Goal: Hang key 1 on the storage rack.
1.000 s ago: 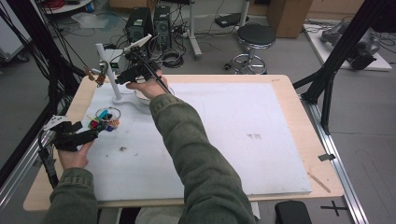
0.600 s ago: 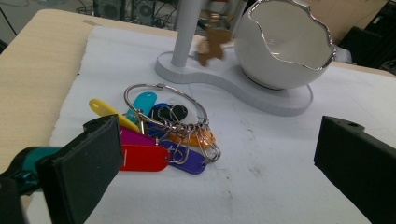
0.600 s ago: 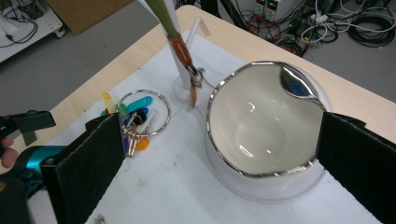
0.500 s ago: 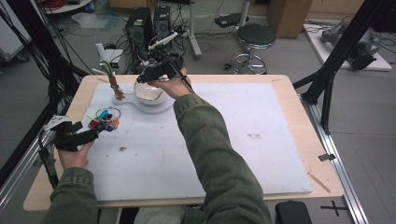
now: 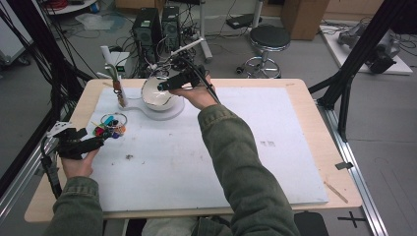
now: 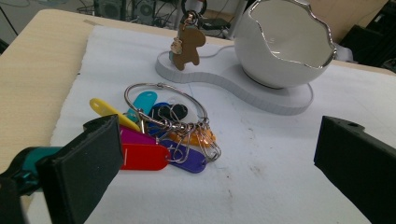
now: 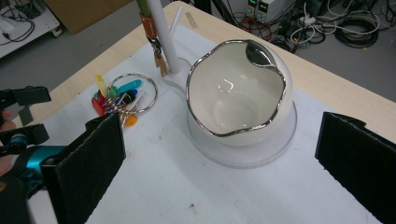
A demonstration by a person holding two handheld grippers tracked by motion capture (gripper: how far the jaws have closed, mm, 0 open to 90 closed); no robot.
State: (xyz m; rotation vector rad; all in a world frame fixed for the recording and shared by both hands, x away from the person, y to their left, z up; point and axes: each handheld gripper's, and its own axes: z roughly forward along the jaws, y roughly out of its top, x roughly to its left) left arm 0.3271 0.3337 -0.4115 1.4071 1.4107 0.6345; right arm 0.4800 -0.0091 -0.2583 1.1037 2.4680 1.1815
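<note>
A metal key ring (image 5: 112, 127) with several coloured tags (image 6: 140, 156) lies on the white mat at the left. My left gripper (image 5: 101, 140) rests just in front of it, open, jaws either side of the tags without touching. A white egg-shaped bowl (image 5: 158, 94) with a silver rim (image 7: 238, 93) sits on a white base (image 6: 289, 95). A brown bear charm (image 6: 187, 46) hangs on the base's post (image 7: 161, 32). My right gripper (image 5: 160, 87) hovers over the bowl. Its jaws have just been opening and stand open with nothing between them (image 7: 219, 163).
The white foam mat (image 5: 246, 147) covers most of the wooden table (image 5: 314, 98). Black frame posts (image 5: 344, 93) stand at both sides. A stool (image 5: 268, 39) and computer towers (image 5: 157, 29) stand on the floor beyond the far edge.
My right hand has moved rightward from the post with the charm to above the bowl. The left hand and the key ring have stayed where they were.
</note>
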